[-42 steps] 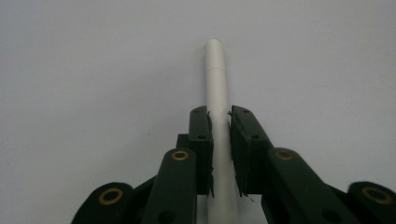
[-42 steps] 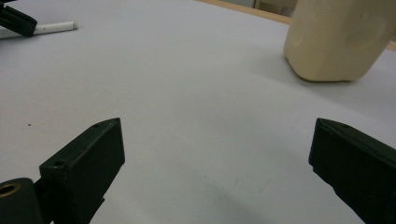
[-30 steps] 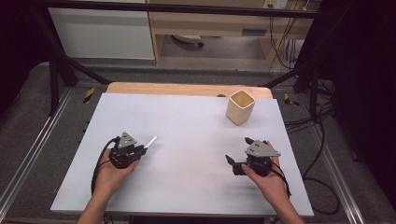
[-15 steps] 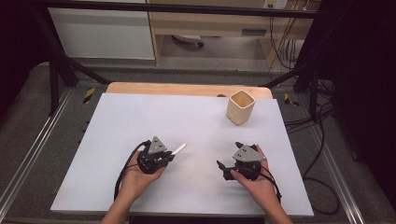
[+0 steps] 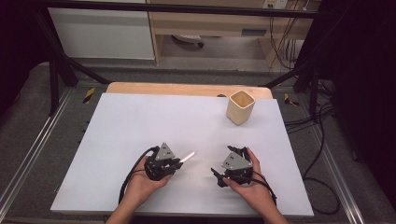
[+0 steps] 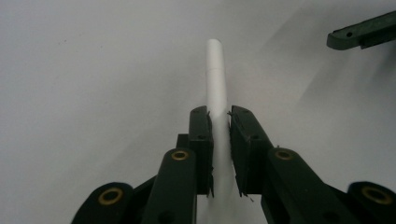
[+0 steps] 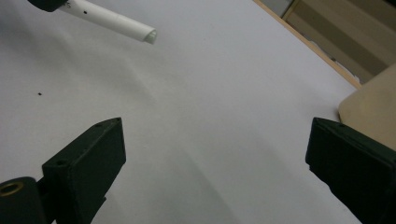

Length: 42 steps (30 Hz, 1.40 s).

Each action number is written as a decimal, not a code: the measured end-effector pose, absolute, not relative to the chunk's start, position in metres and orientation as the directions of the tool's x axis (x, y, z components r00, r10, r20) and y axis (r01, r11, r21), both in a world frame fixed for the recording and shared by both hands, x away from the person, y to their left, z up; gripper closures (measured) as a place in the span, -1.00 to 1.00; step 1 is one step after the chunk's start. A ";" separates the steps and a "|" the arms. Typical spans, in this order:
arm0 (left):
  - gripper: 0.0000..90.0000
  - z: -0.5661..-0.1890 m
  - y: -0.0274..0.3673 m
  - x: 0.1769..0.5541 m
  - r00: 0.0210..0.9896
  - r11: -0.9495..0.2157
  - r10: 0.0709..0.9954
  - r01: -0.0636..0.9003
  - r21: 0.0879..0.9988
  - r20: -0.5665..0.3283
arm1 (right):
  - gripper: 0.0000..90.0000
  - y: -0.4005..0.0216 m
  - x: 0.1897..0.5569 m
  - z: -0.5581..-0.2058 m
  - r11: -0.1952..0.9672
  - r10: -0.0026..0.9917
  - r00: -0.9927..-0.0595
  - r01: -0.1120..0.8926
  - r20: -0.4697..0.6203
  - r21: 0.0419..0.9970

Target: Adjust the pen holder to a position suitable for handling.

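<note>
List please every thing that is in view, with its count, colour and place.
stick: 1, white, held in the left claw, tip toward the right claw
cup: 1, beige, far right part of the sheet
sheet: 1, white, covers the table
table: 1, wooden, its edge shows at the far side of the sheet
left claw: 1, black, near middle of the sheet, shut on the stick
right claw: 1, black, near right of the sheet, open
hands: 2, each holds one claw, near edge

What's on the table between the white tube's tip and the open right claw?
Nothing: in the high view, bare white table separates the white tube from the right claw.
</note>
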<state>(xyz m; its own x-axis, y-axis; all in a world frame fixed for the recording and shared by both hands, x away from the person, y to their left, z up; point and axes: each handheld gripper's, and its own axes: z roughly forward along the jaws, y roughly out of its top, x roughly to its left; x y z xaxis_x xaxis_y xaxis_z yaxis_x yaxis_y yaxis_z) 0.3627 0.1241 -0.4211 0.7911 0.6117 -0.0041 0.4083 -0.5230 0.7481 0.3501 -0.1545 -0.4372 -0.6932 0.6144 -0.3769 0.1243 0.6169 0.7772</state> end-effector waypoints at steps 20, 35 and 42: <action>0.76 -0.420 0.117 0.358 0.814 -0.530 0.580 0.394 0.751 -0.018 | -0.69 -0.120 0.333 -0.446 0.777 0.431 -0.695 -0.037 -0.575 0.628; 0.76 -0.418 0.112 0.354 0.832 -0.539 0.554 0.380 0.752 -0.024 | -0.29 -0.107 0.322 -0.447 0.853 0.308 -0.616 -0.159 -0.725 0.497; 0.76 -0.418 0.109 0.353 0.840 -0.548 0.542 0.377 0.746 -0.026 | -0.08 -0.097 0.312 -0.448 0.882 0.227 -0.551 -0.234 -0.803 0.409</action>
<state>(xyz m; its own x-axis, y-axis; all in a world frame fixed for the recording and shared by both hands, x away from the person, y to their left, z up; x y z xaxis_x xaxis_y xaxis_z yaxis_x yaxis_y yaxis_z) 0.3526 0.1095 -0.4175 0.8397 0.5424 -0.0256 0.3771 -0.5485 0.7463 0.3123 -0.0965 -0.4483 -0.5507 0.2268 -0.8033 -0.2337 0.8820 0.4093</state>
